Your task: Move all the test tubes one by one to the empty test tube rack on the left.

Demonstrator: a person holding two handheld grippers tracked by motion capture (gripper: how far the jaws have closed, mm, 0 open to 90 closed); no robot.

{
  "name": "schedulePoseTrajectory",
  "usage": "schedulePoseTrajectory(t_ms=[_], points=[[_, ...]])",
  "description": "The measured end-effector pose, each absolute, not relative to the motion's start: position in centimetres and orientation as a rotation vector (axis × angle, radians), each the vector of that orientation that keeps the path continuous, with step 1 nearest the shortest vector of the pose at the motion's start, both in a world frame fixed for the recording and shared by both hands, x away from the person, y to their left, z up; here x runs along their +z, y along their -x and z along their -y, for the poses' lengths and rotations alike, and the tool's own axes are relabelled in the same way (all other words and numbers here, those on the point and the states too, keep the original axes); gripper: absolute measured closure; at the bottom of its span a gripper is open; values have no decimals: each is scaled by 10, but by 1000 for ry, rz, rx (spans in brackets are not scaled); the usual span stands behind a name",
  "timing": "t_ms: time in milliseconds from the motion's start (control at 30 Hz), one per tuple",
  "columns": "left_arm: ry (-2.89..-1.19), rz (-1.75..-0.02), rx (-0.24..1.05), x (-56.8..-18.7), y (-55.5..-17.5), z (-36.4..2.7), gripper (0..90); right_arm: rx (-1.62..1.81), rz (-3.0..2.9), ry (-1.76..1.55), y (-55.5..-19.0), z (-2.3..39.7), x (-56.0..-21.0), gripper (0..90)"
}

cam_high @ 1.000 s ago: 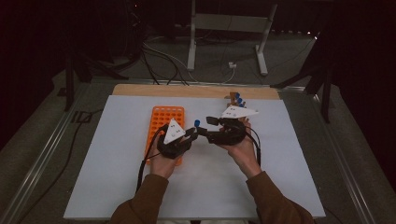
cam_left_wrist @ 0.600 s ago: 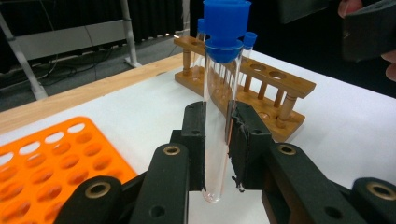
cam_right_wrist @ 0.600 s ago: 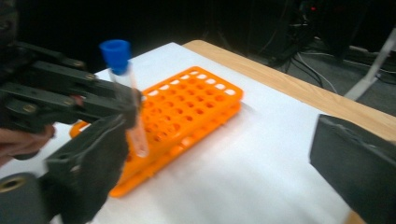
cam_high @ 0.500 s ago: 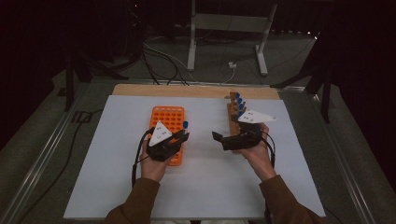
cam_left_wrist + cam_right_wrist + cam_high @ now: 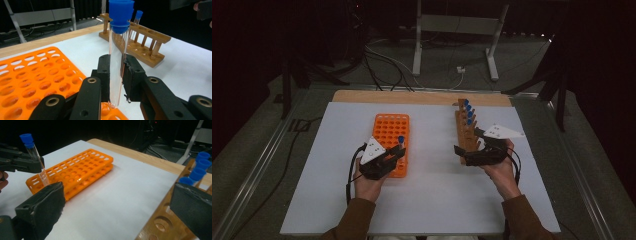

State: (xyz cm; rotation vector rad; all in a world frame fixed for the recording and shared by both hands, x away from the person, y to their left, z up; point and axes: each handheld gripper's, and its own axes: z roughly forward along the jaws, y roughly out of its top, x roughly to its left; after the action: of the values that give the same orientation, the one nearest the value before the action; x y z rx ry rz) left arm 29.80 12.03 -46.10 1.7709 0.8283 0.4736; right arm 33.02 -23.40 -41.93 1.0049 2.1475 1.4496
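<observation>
- Jaws of the left gripper (image 5: 117, 75) are seen clamped on a clear tube (image 5: 117, 62) with a blue cap (image 5: 121, 15); jaws of the right gripper (image 5: 117, 202) have just been opening and now stand wide apart, with nothing between them.
- White desk (image 5: 432, 195): both racks are carried on it, well apart from each other.
- Orange rack (image 5: 391, 135), left of centre: a grid of round holes, all that can be seen being vacant. The left gripper (image 5: 379, 161) is held over its near right corner.
- Wooden rack (image 5: 466, 131), right of centre: several blue-capped tubes (image 5: 469, 114) are stood in its far holes; the near holes are bare. The right gripper (image 5: 479, 150) is poised just beside its near end.
- Held tube: kept near upright, tilted slightly, its rounded bottom just above or touching the orange rack's top plate; which cannot be told.
- Step judged in hand: a tube is being transferred from wooden rack to orange rack, at the point of insertion.
- Next move, as judged: the tube's tip must be lined up over one hole and lowered straight before the grip is released; the free gripper appears placed to take another tube.
</observation>
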Motion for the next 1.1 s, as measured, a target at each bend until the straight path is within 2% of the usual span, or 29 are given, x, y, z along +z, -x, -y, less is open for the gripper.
schedulePoseTrajectory(t_ms=[667,1100], points=[[-1886,-861,462,-494,-289,-120,782,1474,-2130,-1015,-326,241,-420,0],[-1976,-869,490,-499,-285,-114,787,1463,-2143,-1018,-327,241,-423,0]])
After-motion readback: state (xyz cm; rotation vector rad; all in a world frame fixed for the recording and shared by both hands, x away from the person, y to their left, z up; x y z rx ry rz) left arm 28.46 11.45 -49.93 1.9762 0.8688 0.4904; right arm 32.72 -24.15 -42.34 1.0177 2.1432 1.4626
